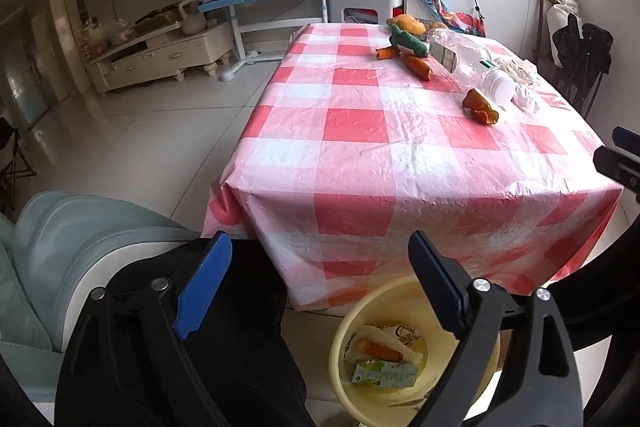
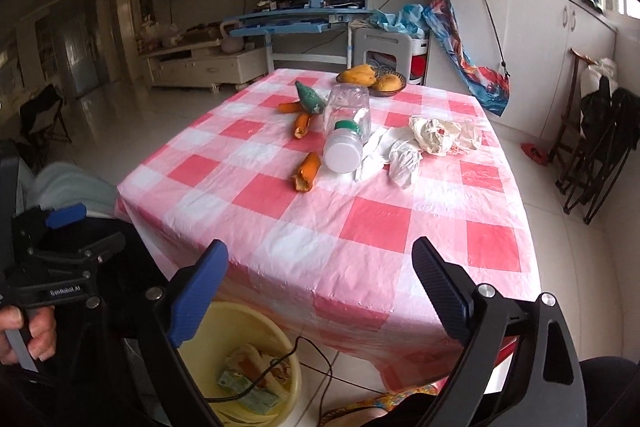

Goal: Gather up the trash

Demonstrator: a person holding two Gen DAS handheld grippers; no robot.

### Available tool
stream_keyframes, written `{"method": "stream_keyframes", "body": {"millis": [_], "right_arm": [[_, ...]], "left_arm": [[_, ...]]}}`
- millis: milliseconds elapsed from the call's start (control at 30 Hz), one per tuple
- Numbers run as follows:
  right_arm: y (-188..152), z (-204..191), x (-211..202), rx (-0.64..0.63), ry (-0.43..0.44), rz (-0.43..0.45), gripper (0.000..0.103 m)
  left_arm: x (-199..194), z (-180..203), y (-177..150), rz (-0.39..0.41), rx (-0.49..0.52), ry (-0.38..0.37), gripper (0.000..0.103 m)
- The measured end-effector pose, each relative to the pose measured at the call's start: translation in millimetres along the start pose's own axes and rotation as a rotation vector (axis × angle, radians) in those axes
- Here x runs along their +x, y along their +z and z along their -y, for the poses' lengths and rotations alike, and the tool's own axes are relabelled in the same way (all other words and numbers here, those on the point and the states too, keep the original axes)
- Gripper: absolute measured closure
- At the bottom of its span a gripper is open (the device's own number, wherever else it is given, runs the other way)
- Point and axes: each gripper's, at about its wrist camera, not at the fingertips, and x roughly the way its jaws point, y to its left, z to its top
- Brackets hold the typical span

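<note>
RISK: we judge the white jar [image 2: 341,151] and the clear bottle [image 2: 349,107] touching it could roll off if nudged while we reach for the peel [image 2: 307,171] at its 9 o'clock | POSE: left gripper [image 1: 320,279] and right gripper [image 2: 320,287] both spread wide, holding nothing, hanging over the yellow bin [image 1: 412,355] at the table's [image 2: 360,227] 6 o'clock edge

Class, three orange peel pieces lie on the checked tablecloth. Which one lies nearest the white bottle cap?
The lone orange peel beside the white bottle cap, closest to the table's near edge. The other two peels lie farther back, by the green peel.
</note>
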Motion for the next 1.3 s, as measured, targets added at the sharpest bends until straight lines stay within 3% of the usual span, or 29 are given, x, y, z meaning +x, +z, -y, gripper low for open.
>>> {"method": "stream_keyframes", "body": {"millis": [1300], "right_arm": [[-3.0, -7.2, 5.4, -0.029, -0.002, -0.019, 0.014]], "left_arm": [[5.5, -4.1, -1.9, -0.011, -0.032, -0.005, 0.014]]}}
